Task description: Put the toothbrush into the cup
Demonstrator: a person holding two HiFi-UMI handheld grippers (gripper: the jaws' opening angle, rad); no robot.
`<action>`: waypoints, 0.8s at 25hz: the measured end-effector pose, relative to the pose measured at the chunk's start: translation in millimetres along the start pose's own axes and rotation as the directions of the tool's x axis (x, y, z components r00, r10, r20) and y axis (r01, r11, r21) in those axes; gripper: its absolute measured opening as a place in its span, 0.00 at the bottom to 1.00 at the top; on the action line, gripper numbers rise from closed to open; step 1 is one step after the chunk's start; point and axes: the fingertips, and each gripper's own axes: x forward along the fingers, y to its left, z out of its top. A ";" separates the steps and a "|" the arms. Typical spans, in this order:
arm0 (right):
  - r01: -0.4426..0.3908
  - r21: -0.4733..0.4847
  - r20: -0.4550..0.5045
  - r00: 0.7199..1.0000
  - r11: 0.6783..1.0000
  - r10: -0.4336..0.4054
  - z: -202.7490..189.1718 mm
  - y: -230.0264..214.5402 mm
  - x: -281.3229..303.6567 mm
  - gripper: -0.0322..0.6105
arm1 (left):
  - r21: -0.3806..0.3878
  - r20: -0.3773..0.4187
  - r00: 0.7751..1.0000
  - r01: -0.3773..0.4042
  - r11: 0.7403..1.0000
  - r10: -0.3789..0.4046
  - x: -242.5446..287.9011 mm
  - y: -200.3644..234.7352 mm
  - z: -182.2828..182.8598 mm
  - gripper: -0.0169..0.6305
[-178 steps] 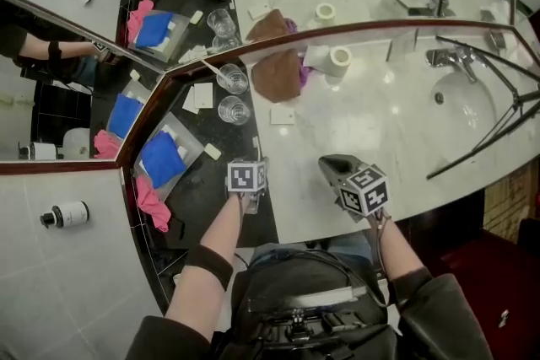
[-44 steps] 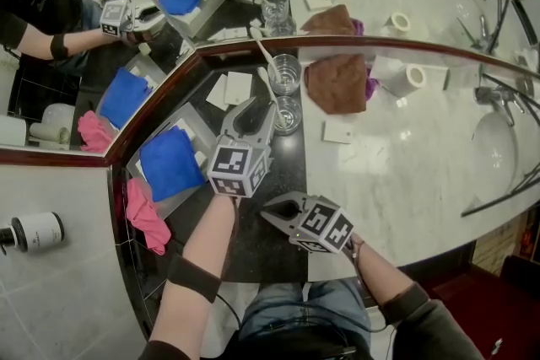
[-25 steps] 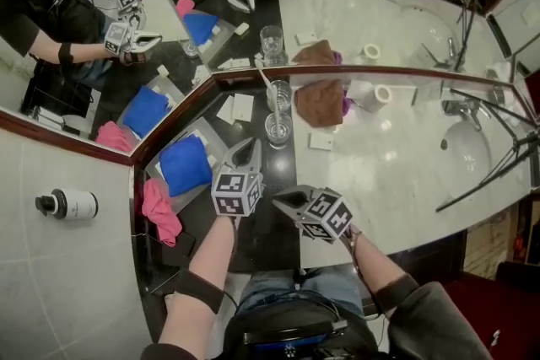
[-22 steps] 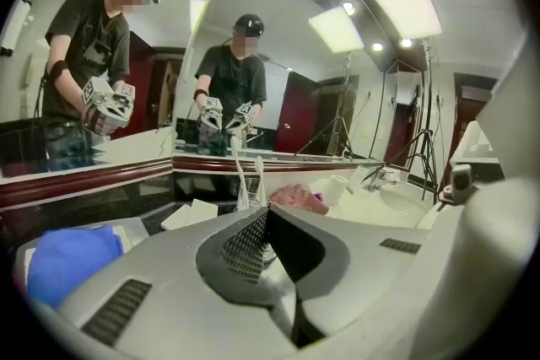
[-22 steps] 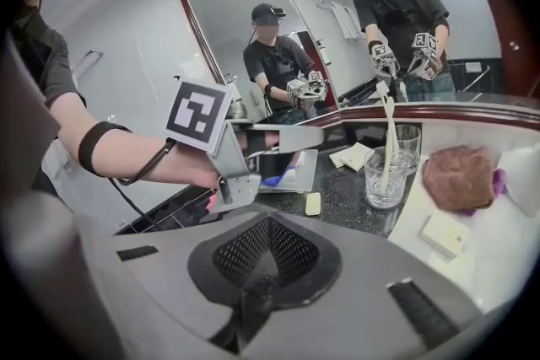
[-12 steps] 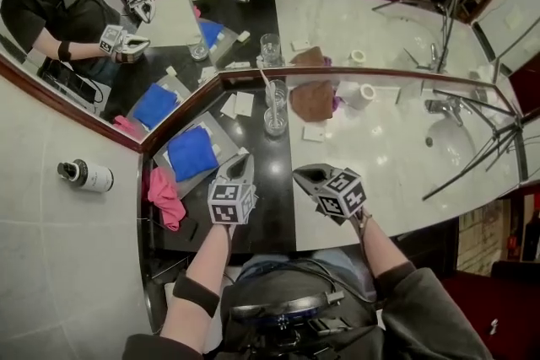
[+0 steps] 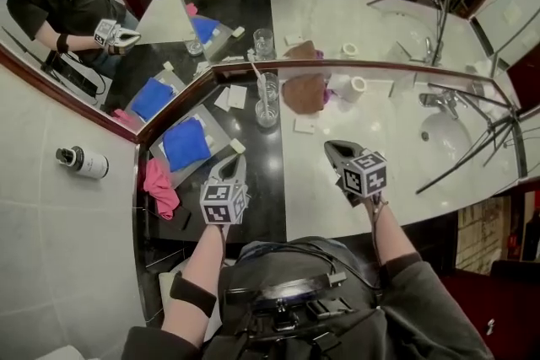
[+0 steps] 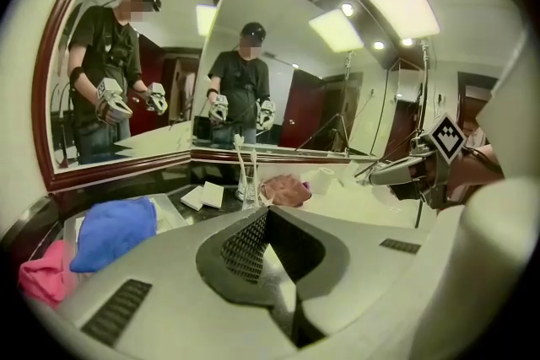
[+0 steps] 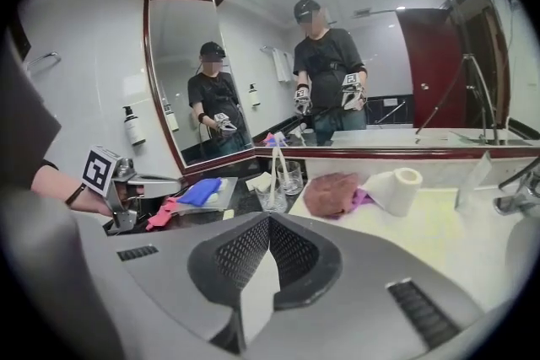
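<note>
**Glass cup holds the toothbrush; both claws shut, empty**

We record the white toothbrush standing in the clear cup, its stem rising well above the rim. The cup sits on the black stone part of the tabletop, close to the wall under the mirror.

A brown towel lies just right of the cup, with a paper roll beyond it. To the cup's left we see a blue cloth, and a pink cloth nearer the front edge.

The left claw has its jaws together with nothing between them. It hangs over the black stone, pointing towards the cup and well apart from it.

The right claw is closed to a thin slit and also empty. It hangs over the white marble, well apart from the cup.
</note>
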 end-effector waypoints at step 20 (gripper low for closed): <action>0.109 0.038 0.027 0.994 0.993 -0.110 -14.2 -124.6 -59.5 0.07 | -0.012 -0.035 0.997 -0.067 0.998 0.066 33.2 -54.6 -1.9 0.03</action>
